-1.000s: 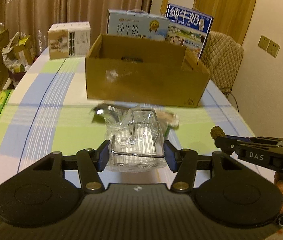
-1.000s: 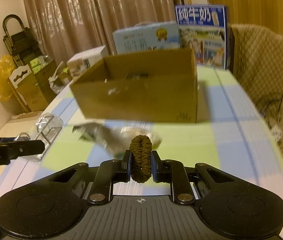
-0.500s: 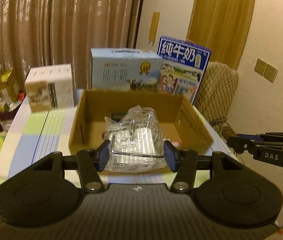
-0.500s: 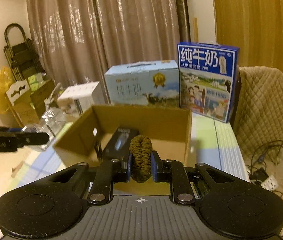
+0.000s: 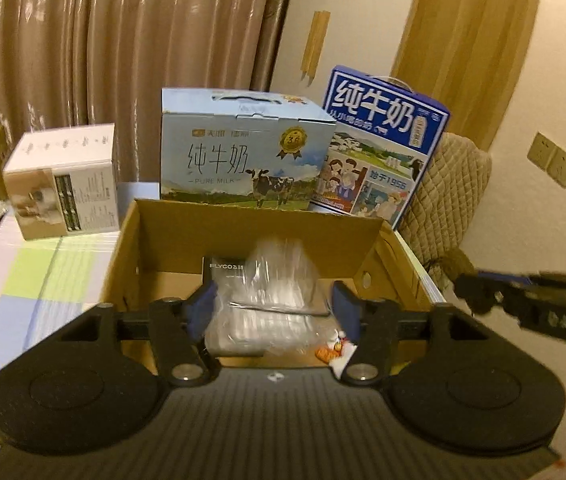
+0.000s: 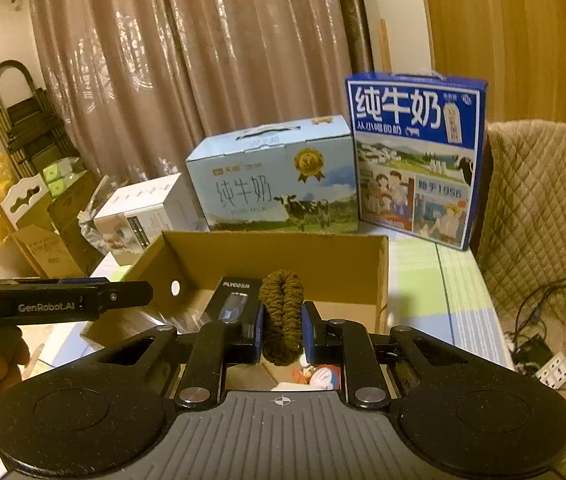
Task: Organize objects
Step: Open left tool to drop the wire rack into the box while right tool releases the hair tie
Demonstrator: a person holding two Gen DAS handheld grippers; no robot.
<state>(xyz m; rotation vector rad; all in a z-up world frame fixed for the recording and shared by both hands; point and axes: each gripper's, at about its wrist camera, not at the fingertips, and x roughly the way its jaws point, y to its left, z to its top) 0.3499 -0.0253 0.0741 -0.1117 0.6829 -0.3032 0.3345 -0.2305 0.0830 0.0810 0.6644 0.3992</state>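
Note:
My left gripper (image 5: 273, 312) hovers over the open cardboard box (image 5: 243, 224), its jaws opening. The clear plastic packet (image 5: 275, 292) with a metal rack inside is blurred between the blue pads, loose from the right one, and sinks into the box. Beneath it lies a black Flyco box (image 5: 223, 270) and a colourful snack packet (image 5: 331, 350). My right gripper (image 6: 281, 320) is shut on a brown braided hair tie (image 6: 283, 300) above the box's (image 6: 283, 252) near edge. The left gripper (image 6: 139, 294) shows at that view's left.
Behind the box stand a light blue milk carton (image 5: 243, 152), a dark blue milk carton (image 5: 383, 148) and a white box (image 5: 63, 184). A quilted chair (image 5: 451, 200) is at the right. Cables and a power strip (image 6: 547, 364) lie on the floor.
Both grippers moved forward and up from the table to above the box. The left jaws widened and the plastic packet slipped free, dropping toward the box. The right still grips the hair tie.

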